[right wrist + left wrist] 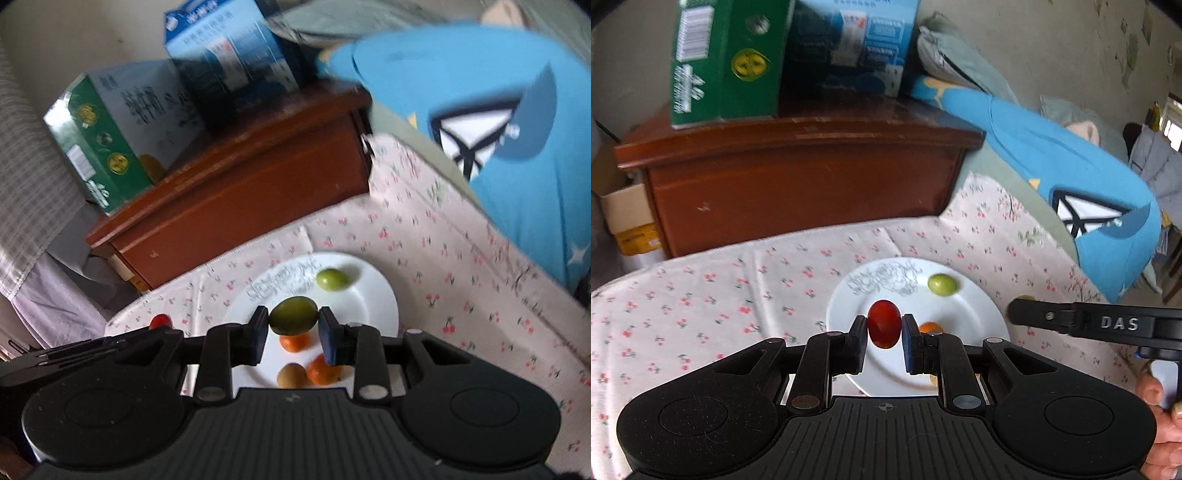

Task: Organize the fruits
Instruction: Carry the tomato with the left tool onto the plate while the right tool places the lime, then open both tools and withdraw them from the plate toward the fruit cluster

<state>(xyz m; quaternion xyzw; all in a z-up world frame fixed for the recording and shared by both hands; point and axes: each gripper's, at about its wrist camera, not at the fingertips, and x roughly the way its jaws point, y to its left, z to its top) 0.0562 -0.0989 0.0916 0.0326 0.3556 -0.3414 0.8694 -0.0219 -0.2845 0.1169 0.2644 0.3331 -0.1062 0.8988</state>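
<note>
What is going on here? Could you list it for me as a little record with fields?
surface: cherry-print cloth
plate: white plate, on the cloth
left gripper: shut on a red fruit, held above the plate
right gripper: shut on a green fruit, held above the plate
lying on the plate: another green fruit, two orange fruits, a brownish fruit
behind: wooden cabinet with a green box and a blue box on top

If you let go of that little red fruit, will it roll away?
Probably. The red fruit looks round and smooth, so it would likely roll. It seems small and light, pinched by the left gripper above the white plate. Its shiny skin may be slippery.
</note>
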